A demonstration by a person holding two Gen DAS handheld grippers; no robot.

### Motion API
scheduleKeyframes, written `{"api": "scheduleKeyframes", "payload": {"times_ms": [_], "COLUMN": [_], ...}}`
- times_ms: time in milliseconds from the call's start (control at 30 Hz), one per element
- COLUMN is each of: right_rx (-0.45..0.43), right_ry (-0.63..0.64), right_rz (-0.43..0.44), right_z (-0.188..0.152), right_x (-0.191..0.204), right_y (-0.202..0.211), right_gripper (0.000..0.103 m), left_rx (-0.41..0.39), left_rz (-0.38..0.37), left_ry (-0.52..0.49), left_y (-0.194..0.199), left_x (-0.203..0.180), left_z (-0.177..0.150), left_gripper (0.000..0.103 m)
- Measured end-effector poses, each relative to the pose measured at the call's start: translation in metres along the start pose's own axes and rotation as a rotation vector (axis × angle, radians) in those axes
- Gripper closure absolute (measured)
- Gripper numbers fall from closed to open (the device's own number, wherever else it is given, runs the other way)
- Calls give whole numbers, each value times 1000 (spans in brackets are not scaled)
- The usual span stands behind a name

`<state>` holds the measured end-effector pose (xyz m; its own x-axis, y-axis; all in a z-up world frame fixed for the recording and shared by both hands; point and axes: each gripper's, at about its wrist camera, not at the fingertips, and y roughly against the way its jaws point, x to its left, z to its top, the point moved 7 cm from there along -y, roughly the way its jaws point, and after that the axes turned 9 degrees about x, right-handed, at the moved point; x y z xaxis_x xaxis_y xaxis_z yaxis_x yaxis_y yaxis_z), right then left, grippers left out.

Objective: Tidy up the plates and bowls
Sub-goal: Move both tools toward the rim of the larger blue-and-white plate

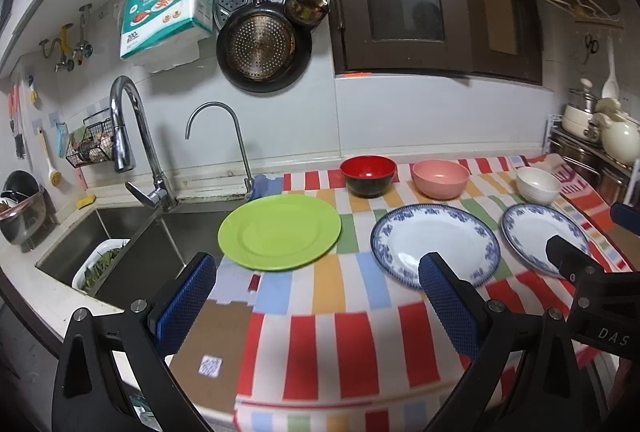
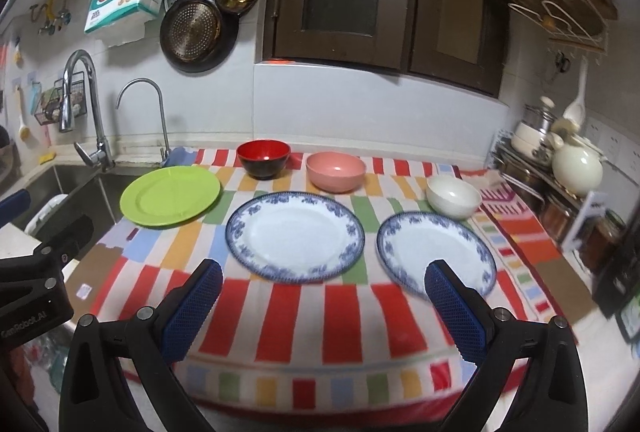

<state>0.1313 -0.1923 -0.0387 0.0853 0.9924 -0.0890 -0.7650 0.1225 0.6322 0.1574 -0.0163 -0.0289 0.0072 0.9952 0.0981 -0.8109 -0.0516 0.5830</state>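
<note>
While all six dishes lie apart on the striped cloth (image 2: 280, 296), the sorting looks not yet begun, as far as I can judge. Three plates form the nearer row: a green plate (image 2: 171, 197) at left centre of the right view, a large blue plate (image 2: 295, 235) in the middle, a small blue plate (image 2: 436, 252) at right. Three bowls stand behind them: red bowl (image 2: 263, 158), pink bowl (image 2: 336, 171), white bowl (image 2: 453, 196).

Both tongs hover empty with fingers spread wide, the left gripper (image 1: 316, 268) low in its frame, the right gripper (image 2: 324, 274) likewise. Nothing is stacked; every piece is left to gather.

Bare cloth lies low in the frame, near the counter's front edge. The green plate overhangs the sink (image 1: 120, 232) at left; pots (image 2: 560, 156) crowd the right.
</note>
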Motion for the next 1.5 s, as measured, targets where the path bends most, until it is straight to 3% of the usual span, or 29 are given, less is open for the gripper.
{"api": "scheduleKeyframes", "payload": {"times_ms": [333,833,1133,1500], "right_rx": [7,171,232,320], "right_ry": [43,109,130,137], "right_rz": [32,131,169,207], "right_z": [49,64,64,51], "right_x": [-27,-53,-55,-51], "right_y": [-64,-188,-237,-285], "right_gripper": [1,1,2,18], "left_rx": [77,254,347,470], "left_rz": [50,151,125,72], "left_ry": [9,25,58,92], "left_y": [-55,-140,-185,-231], "left_x": [-31,-65,-77,-91], "left_z": [30,27,15,-8], "left_gripper": [0,0,6,22]}}
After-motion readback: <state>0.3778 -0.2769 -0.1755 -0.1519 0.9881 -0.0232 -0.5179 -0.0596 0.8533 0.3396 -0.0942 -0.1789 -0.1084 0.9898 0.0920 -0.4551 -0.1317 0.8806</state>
